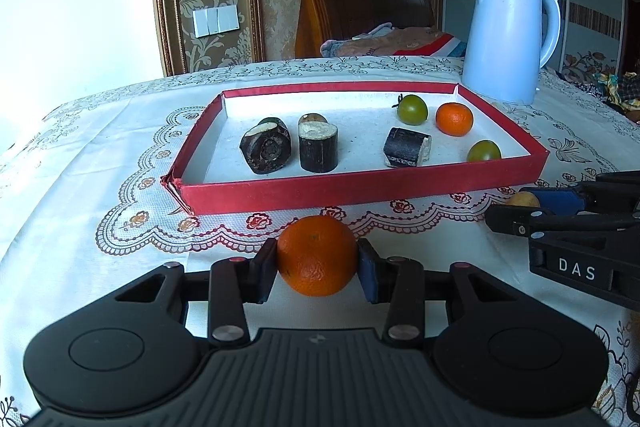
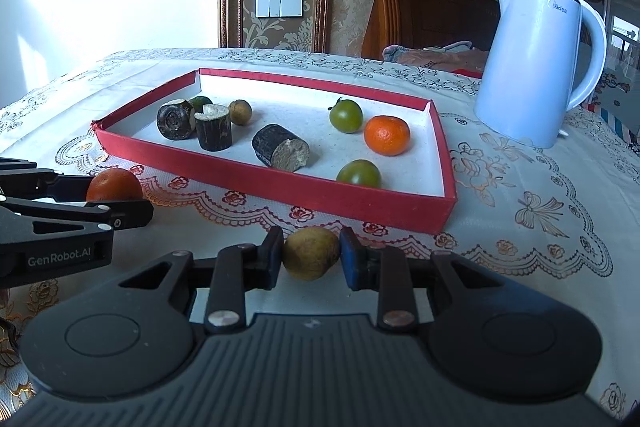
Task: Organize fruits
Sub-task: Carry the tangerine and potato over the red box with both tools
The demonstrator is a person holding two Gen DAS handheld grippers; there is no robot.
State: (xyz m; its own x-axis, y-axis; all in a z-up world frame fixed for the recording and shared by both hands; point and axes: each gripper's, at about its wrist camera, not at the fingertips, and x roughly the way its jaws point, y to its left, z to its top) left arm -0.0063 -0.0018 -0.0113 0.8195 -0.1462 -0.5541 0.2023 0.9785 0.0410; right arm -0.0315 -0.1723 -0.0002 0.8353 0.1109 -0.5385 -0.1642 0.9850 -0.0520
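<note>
My left gripper point(image 1: 316, 263) is shut on an orange point(image 1: 316, 261), just in front of the red tray point(image 1: 360, 187); the orange also shows in the right wrist view point(image 2: 114, 183). My right gripper point(image 2: 311, 257) is shut on a small yellow-brown fruit point(image 2: 311, 251), in front of the tray point(image 2: 280, 183). The tray holds dark sugarcane pieces point(image 1: 318, 146), two green tomatoes point(image 1: 413, 109), a small orange point(image 1: 454, 119) and another brown fruit point(image 2: 240, 111).
A white electric kettle point(image 1: 508, 35) stands behind the tray's right corner; it also shows in the right wrist view point(image 2: 536, 67). A lace tablecloth point(image 1: 100, 163) covers the table. A wooden headboard and bedding lie beyond the far edge.
</note>
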